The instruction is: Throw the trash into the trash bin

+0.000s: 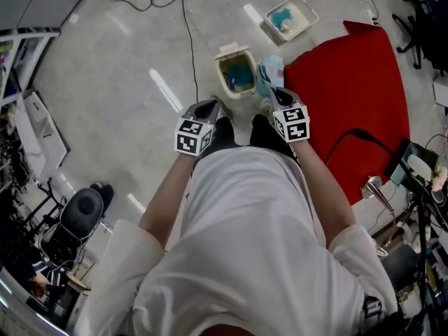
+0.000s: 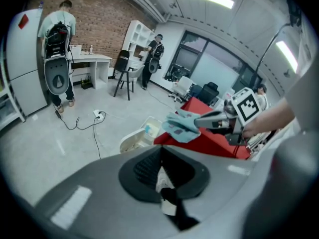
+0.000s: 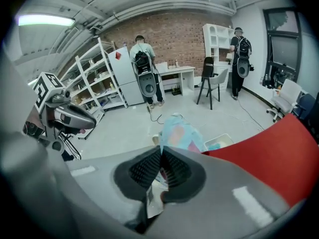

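Currently your right gripper (image 3: 160,156) has its jaws pressed together on the trash (image 1: 270,71), a crumpled pale blue cloth that sticks out past the gripper's tips. Your left gripper (image 2: 159,158) has its jaws closed against each other, and nothing shows between them.

From the head view, both grippers point forward and down in front of your white shirt, the left at about 10 o'clock from your feet and the right at about 1 o'clock. The trash bin (image 1: 236,73) stands on the grey floor (image 1: 126,96) at 12 o'clock from you, between the two gripper tips and a little beyond them. Its lid is tipped open at the bin's 12 o'clock side, and something blue already lies inside. The trash you hold sits at the bin's 3 o'clock, right against its rim as seen from above; you cannot tell how high above the rim it hangs.

At the bin's 1 o'clock, well apart from it, a shallow white tray (image 1: 290,17) rests on the floor with more blue material in it. A red mat (image 1: 357,82) spreads over the floor at 3 o'clock of the bin, its near corner close to the trash. A black cable (image 1: 187,33) runs across the floor from 12 o'clock toward the bin's left side.

Your left gripper view catches the right gripper from the side, cloth in its tips, with the bin below it.
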Available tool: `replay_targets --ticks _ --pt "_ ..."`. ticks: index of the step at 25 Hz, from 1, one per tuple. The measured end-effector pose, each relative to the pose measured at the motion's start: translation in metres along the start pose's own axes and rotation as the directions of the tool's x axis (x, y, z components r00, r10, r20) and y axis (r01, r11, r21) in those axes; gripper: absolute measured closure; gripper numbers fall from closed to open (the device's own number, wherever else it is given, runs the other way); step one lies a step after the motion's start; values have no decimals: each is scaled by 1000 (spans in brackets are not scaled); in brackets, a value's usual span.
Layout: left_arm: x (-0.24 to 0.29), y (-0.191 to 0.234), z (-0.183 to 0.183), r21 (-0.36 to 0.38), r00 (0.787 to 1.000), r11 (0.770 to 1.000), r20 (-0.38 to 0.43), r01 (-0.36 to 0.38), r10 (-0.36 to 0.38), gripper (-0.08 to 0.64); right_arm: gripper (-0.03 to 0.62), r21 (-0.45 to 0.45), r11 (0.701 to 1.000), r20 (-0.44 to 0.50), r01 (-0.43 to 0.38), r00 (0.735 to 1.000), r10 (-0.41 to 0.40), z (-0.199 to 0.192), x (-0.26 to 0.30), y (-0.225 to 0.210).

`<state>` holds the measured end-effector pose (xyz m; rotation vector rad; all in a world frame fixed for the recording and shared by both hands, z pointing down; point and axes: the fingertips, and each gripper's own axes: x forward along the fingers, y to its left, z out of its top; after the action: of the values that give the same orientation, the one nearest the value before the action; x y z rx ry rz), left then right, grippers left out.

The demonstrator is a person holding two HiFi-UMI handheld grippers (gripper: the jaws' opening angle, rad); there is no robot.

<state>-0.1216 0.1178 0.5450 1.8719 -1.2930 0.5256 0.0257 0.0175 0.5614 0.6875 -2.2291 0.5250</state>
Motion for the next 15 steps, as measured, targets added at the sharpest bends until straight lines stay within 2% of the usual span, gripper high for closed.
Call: replay_targets --ticks 6,15 --pt "-11 26 -12 -26 1000 1000 0 -15 15 555 589 -23 998 -41 -51 998 50 -3 28 34" --pt "-3 60 -30 -51 999 998 -7 -34 34 555 589 -11 997 -112 -83 990 81 -22 80 47"
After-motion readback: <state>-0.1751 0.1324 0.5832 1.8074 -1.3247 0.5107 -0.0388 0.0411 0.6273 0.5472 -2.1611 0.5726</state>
